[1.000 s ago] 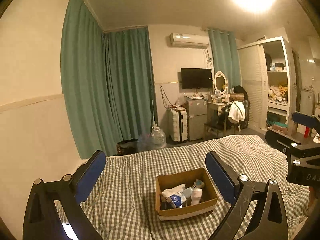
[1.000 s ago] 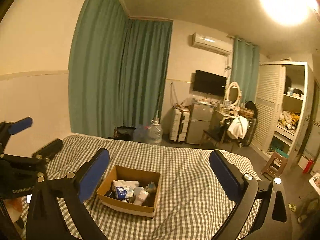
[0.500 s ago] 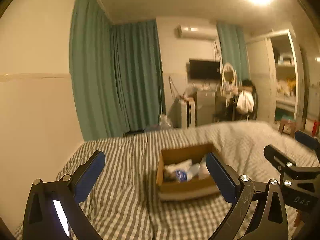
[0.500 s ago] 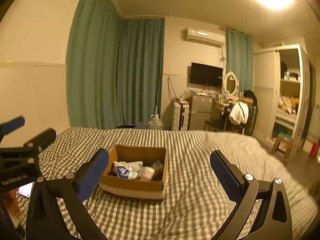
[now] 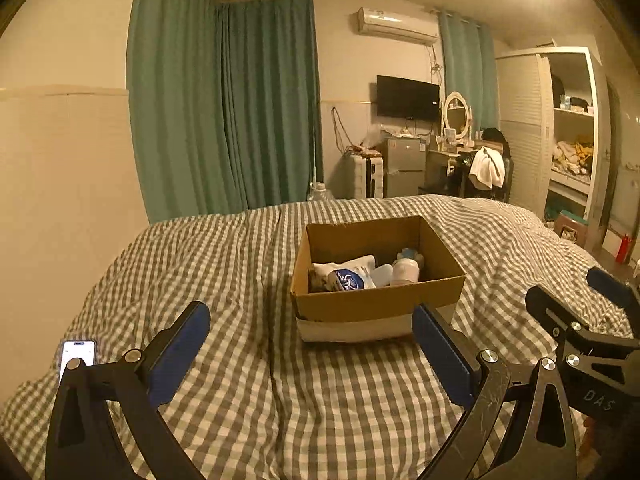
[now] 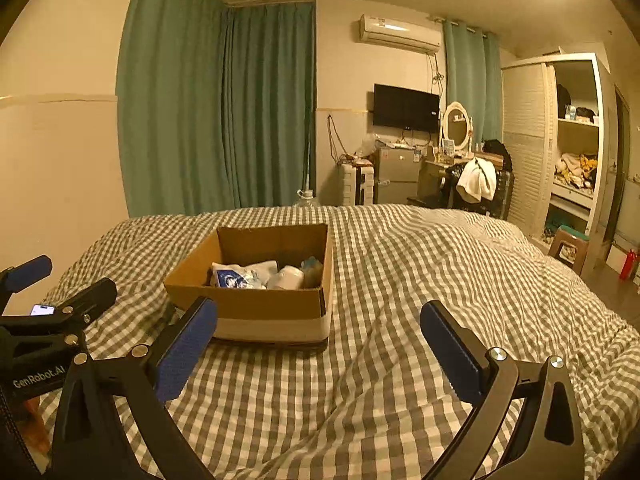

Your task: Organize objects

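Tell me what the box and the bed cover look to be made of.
Box: cardboard by the look, matte brown, with raw cut edges; a pale band, maybe tape or a label, runs round its base. Bed cover: soft woven fabric, grey-and-white check, matte; it creases and puffs like a quilt.

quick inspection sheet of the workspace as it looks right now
surface: bed with grey-and-white checked cover, wrinkled
job's things: open cardboard box on the bed, holding a white-and-blue packet, a white bottle and other small items too dim to name
clutter: lit phone lying on the cover near the left edge
grippers: left gripper open, empty, short of the box; right gripper open, empty, beside the box
cables: wires hanging on the far wall near the TV
surroundings: green curtains, air conditioner, wardrobe, stool
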A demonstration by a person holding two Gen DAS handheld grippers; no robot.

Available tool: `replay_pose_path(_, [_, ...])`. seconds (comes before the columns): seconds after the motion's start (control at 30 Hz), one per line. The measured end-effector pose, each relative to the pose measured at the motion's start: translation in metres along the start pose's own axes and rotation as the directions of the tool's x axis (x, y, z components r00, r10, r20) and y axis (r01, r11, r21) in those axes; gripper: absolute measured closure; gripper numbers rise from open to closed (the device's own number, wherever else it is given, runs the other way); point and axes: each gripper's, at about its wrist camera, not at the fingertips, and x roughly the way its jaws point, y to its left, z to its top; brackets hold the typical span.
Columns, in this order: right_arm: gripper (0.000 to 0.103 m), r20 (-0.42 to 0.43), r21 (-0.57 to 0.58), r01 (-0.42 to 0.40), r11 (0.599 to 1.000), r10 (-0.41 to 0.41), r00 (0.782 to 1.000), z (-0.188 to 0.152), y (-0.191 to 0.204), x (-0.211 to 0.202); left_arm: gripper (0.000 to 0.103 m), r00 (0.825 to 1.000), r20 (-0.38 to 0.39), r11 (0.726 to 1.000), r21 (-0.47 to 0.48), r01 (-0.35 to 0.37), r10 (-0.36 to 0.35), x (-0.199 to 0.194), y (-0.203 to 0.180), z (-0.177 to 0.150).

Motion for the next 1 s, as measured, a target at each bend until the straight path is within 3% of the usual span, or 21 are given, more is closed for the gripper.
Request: replay_pose_path(1.0, [0.001, -0.03, -0.033, 0.023, 0.999, -0.024, 0.999, -0.007, 0.007, 0.005, 0.0, 0.998, -0.061, 0.999, -0.007, -0.036, 0.035, 0.014, 0.005, -0.004])
